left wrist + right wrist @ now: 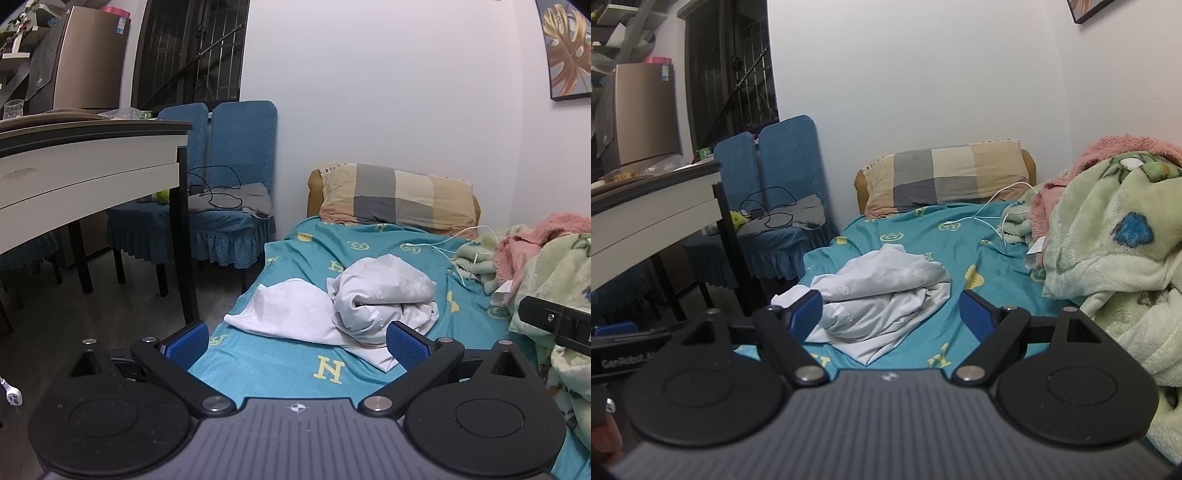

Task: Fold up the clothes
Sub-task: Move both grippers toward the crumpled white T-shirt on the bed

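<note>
- At the far left, a white table with dark legs is seen, with a tall brown cabinet behind it.
- Two blue covered chairs are set against the wall just past the table; a grey cloth and a black cable are laid on one seat.
- The left gripper is held low over the near end of the bed; its blue pads are spread wide apart and nothing is gripped between them.
- A crumpled white garment is spread on the teal sheet, near the middle of the bed and just ahead of both grippers. One flat part is stretched toward the left edge, while the rest is bunched into a heap.
- In the right wrist view, the right gripper is also held with its fingers wide apart, empty, and the near edge of the garment is framed between them. Whether the left pad is touching the cloth cannot be told.
- A checked pillow is placed at the head of the bed, against the wall.
- A white cable is trailed across the sheet below the pillow.
- At the right, a green blanket and a pink blanket are piled on the bed, well apart from the garment.
</note>
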Demonstrator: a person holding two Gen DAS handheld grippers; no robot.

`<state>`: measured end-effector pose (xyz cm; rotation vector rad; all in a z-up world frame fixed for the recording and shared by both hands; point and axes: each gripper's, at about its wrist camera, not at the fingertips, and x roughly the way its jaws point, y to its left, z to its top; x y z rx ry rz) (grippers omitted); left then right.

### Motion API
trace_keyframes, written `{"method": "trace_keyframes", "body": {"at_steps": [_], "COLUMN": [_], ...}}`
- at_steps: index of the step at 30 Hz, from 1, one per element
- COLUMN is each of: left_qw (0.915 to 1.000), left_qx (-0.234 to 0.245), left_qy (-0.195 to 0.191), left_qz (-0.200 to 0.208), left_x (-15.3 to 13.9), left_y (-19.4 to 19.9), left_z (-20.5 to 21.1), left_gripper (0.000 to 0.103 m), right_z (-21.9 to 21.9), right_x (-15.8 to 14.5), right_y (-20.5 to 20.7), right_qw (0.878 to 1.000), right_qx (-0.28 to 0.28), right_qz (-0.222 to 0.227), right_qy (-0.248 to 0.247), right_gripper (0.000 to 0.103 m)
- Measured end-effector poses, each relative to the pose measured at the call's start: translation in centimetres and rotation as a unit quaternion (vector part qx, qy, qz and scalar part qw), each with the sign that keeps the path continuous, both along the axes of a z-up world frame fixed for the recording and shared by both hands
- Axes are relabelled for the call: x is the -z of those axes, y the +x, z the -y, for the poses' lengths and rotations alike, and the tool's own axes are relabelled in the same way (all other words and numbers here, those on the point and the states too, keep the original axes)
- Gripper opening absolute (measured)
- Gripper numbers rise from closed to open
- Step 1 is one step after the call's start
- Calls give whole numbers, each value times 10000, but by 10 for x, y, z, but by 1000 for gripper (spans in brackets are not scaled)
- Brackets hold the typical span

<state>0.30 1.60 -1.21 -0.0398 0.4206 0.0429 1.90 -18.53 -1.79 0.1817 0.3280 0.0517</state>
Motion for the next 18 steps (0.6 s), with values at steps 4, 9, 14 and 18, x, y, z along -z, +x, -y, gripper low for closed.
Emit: {"method": "trace_keyframes", "body": {"at_steps": [4, 9, 14, 18], "left_qw": [10000, 10000, 10000, 10000], "left_qx": [-48, -49, -18, 2], "left_qy": [4, 5, 30, 41], "left_qz": [10, 0, 61, 82], "left_x": [1, 2, 1, 0], "left_y": [1, 0, -3, -5], "left_z": [0, 0, 1, 2], "left_gripper": [103, 103, 103, 103], "right_z": [3, 4, 3, 3], "right_x": [-1, -2, -5, -6], "right_y": [-2, -5, -9, -11], "right_qw": [10000, 9999, 9997, 9995], "right_qx": [57, 90, 107, 113], "right_qz": [31, 80, 221, 281], "right_qy": [57, 32, -20, -20], "right_gripper": [83, 83, 83, 83]}}
